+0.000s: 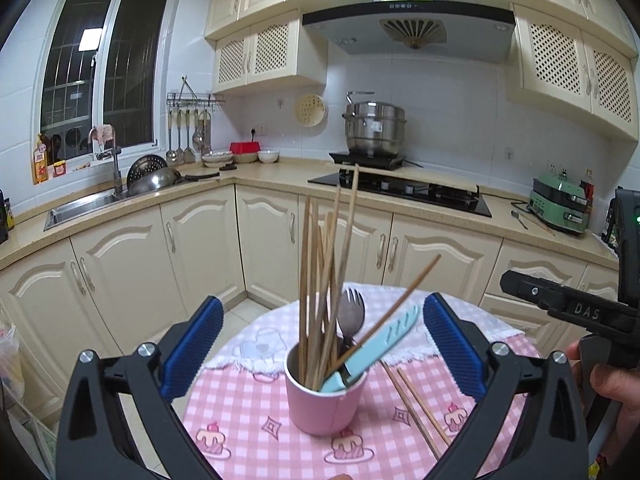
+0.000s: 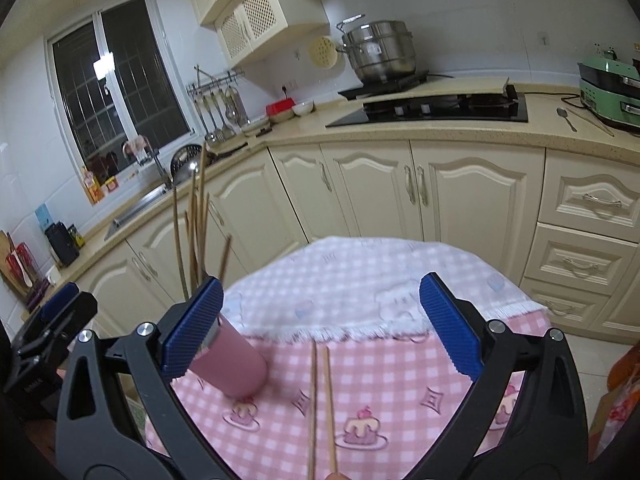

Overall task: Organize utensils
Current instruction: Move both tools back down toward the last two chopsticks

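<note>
A pink cup (image 1: 325, 396) stands upright on the round table's pink checked cloth (image 1: 240, 420). It holds several wooden chopsticks (image 1: 320, 280), a metal fork (image 1: 351, 316) and a light blue knife (image 1: 372, 344). My left gripper (image 1: 322, 348) is open, its blue pads wide on either side of the cup without touching it. Two loose chopsticks (image 2: 322, 408) lie side by side on the cloth to the right of the cup. My right gripper (image 2: 320, 328) is open above them, with nothing between its fingers. The cup (image 2: 236, 364) shows past its left pad.
Cream cabinets and a worktop ring the table, with a sink (image 1: 80, 204), a hob (image 1: 400, 192) bearing a steel pot (image 1: 374, 128) and a green appliance (image 1: 560, 208). A spoon (image 2: 566, 118) lies on the worktop. A person's hand (image 1: 612, 392) holds the right gripper's handle.
</note>
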A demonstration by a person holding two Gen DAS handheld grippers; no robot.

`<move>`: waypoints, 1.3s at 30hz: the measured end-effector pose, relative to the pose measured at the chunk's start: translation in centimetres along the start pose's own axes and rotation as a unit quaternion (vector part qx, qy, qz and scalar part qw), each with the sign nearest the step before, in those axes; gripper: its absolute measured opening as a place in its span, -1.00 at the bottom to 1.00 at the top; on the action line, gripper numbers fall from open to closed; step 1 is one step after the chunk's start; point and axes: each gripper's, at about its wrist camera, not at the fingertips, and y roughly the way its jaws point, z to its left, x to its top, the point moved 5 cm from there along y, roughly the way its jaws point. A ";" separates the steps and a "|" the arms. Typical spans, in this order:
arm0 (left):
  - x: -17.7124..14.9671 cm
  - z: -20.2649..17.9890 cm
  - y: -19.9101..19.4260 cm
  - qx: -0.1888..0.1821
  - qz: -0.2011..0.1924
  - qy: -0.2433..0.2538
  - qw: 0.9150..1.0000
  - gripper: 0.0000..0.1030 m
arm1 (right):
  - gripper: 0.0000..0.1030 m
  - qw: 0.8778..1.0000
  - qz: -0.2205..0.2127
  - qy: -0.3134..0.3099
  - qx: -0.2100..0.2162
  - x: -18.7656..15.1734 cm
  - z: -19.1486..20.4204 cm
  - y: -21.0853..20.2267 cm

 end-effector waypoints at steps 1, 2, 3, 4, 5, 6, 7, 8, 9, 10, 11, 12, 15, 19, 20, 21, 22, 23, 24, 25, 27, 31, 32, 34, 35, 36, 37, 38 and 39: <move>-0.1 -0.1 0.0 0.000 0.003 -0.001 1.000 0.90 | 0.88 1.000 0.007 -0.002 0.000 -0.3 -0.3 0.0; -0.3 -0.3 -0.1 -0.001 0.005 -0.001 1.000 0.90 | 0.88 1.000 0.013 -0.004 0.000 -0.6 -0.5 0.0; -0.5 -0.5 -0.2 -0.001 0.008 -0.001 1.000 0.90 | 0.88 1.000 0.018 -0.006 0.001 -0.8 -0.7 0.0; -0.7 -0.6 -0.2 -0.001 0.011 -0.002 1.000 0.90 | 0.88 1.000 0.024 -0.009 -0.001 -1.2 -1.0 0.1; -0.9 -0.8 -0.3 -0.002 0.014 -0.002 1.000 0.90 | 0.88 0.999 0.030 -0.012 -0.003 -1.4 -1.2 0.1; -1.0 -1.0 -0.3 -0.003 0.017 -0.003 1.000 0.90 | 0.88 0.999 0.035 -0.013 -0.004 -1.6 -1.3 0.1; -1.1 -1.2 -0.3 -0.005 0.022 -0.003 1.000 0.90 | 0.88 0.999 0.043 -0.015 -0.004 -2.0 -1.6 0.2; -1.3 -1.4 -0.3 -0.006 0.024 -0.003 1.000 0.90 | 0.88 0.999 0.050 -0.017 -0.005 -2.4 -1.8 0.3; -1.6 -1.6 -0.2 -0.008 0.028 -0.005 1.000 0.90 | 0.88 0.998 0.055 -0.019 -0.006 -2.7 -1.9 0.3; -2.0 -1.7 -0.2 -0.009 0.032 -0.007 0.999 0.90 | 0.88 0.998 0.065 -0.023 -0.005 -3.1 -2.1 0.5; -2.2 -1.7 -0.1 -0.010 0.036 -0.009 0.999 0.90 | 0.88 0.997 0.073 -0.027 -0.005 -3.4 -2.2 0.6; -2.6 -1.9 0.0 -0.014 0.042 -0.013 0.999 0.90 | 0.88 0.996 0.078 -0.030 -0.006 -3.7 -2.2 0.7; -3.6 -2.4 0.6 -0.022 0.060 -0.016 0.998 0.90 | 0.88 0.994 0.103 -0.040 -0.009 -4.8 -2.7 1.3; -5.1 -3.5 1.6 -0.028 0.084 -0.012 0.996 0.90 | 0.88 0.991 0.127 -0.044 -0.012 -5.8 -3.1 1.9; -5.4 -3.6 1.8 -0.029 0.089 -0.013 0.996 0.90 | 0.88 0.990 0.131 -0.045 -0.012 -5.9 -3.2 2.1; -5.9 -3.8 2.1 -0.031 0.097 -0.015 0.995 0.90 | 0.88 0.990 0.135 -0.045 -0.012 -6.1 -3.3 2.2; -6.2 -3.9 2.5 -0.033 0.104 -0.017 0.994 0.90 | 0.88 0.989 0.140 -0.047 -0.012 -6.3 -3.3 2.4; -6.5 -4.1 2.7 -0.034 0.110 -0.019 0.993 0.90 | 0.88 0.988 0.145 -0.048 -0.013 -6.5 -3.4 2.5; -6.9 -4.3 3.0 -0.035 0.116 -0.019 0.993 0.90 | 0.88 0.987 0.150 -0.050 -0.013 -6.7 -3.4 2.7; -7.2 -4.5 3.3 -0.035 0.122 -0.018 0.992 0.90 | 0.88 0.987 0.154 -0.051 -0.013 -6.7 -3.3 2.9; -7.9 -4.8 4.0 -0.036 0.133 -0.018 0.990 0.90 | 0.88 0.985 0.163 -0.056 -0.016 -7.0 -3.4 3.3; -9.5 -5.4 5.7 -0.029 0.158 -0.010 0.987 0.90 | 0.88 0.982 0.180 -0.058 -0.022 -7.8 -3.9 4.0; -10.1 -5.6 6.2 -0.028 0.168 -0.007 0.985 0.90 | 0.88 0.981 0.183 -0.058 -0.023 -7.9 -4.0 4.1; -11.0 -6.0 7.0 -0.025 0.181 -0.002 0.983 0.90 | 0.88 0.980 0.190 -0.058 -0.026 -8.2 -4.5 4.3; -11.3 -6.1 7.3 -0.023 0.186 0.000 0.982 0.90 | 0.88 0.979 0.192 -0.057 -0.026 -8.2 -4.7 4.5; -11.8 -6.4 7.8 -0.020 0.195 0.005 0.981 0.90 | 0.88 0.979 0.195 -0.056 -0.026 -8.4 -4.8 4.6; -12.2 -6.6 8.2 -0.019 0.201 0.008 0.979 0.90 | 0.88 0.978 0.199 -0.056 -0.027 -8.5 -5.1 4.7; -12.4 -6.7 8.4 -0.019 0.206 0.010 0.978 0.90 | 0.88 0.977 0.204 -0.056 -0.029 -8.7 -5.3 4.8; -12.8 -6.8 8.8 -0.017 0.213 0.012 0.977 0.90 | 0.88 0.976 0.208 -0.056 -0.031 -8.9 -5.5 4.9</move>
